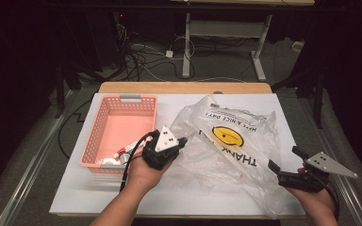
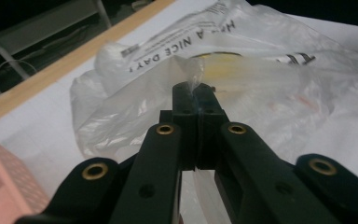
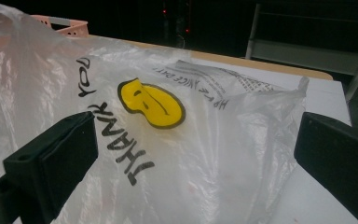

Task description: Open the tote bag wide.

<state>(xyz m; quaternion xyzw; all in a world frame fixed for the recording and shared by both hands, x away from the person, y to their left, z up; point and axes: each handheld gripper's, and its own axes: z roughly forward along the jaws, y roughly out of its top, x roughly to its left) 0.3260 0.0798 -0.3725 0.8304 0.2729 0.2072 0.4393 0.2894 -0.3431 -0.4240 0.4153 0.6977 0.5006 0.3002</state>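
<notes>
Plastic bag [image 1: 226, 136], clear and printed with a yellow smiley and "THANK YOU", lies crumpled across the right half of the white table [image 1: 75, 197], just right of a pink basket [image 1: 118, 134]. At the bag's near left edge the left gripper [image 1: 181, 141] has its jaws pressed together on a fold of film, a pinch the left gripper view shows plainly, with the plastic peaking up from between the black tips. At the near right corner the right gripper [image 1: 283, 162] sits with jaws spread wide, the bag's loose edge lying between them in the right gripper view but not clamped. A small tube-like item [image 1: 128, 149] rests in the near end of the basket. Judged from this layout, the work stands at an early stage: one side of the bag is caught, the other is still free, and the mouth is not yet held open. What seems left is a second grip on the right side and spreading of the opening
</notes>
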